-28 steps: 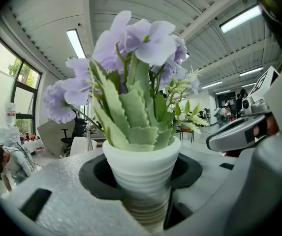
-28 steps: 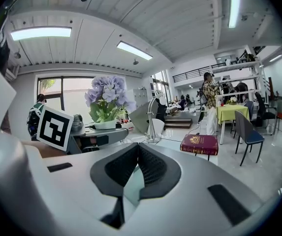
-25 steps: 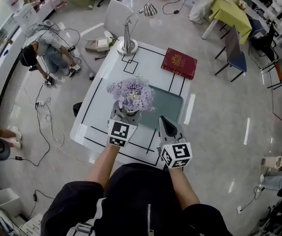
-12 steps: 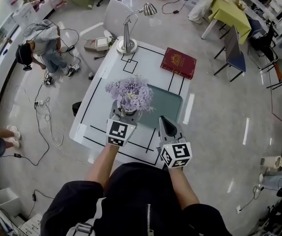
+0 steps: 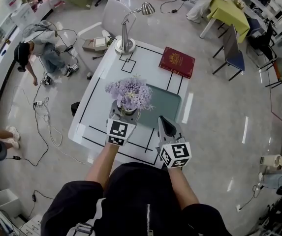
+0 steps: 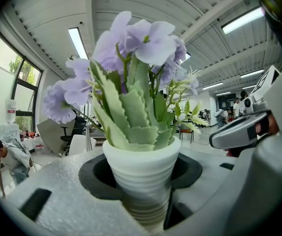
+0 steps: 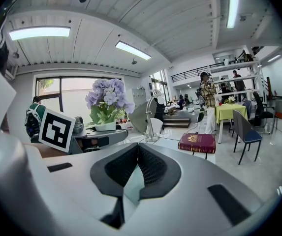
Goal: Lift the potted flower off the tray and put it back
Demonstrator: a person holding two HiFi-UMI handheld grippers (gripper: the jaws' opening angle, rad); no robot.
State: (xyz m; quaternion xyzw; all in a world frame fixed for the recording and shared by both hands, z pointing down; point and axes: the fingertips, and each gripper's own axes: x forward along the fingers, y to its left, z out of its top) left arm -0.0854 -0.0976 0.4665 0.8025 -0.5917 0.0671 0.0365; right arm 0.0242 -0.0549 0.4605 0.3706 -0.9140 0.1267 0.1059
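the left gripper [image 5: 124, 113] is clamped on the white pot of the potted flower [image 5: 129, 93], which is upright at the left edge of the green tray [image 5: 169, 107] (the blooms hide whether its base clears it). the tray's open middle lies just right of the pot, so the put-back looks short. the right gripper [image 5: 166, 127], jaws together and empty, sits at the tray's near edge. the book [image 5: 179, 62] and lamp [image 5: 126, 42] stand well apart, far.

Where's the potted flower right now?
Head view, centre-left: the potted flower is clamped in the left gripper, at the left edge of the green tray.
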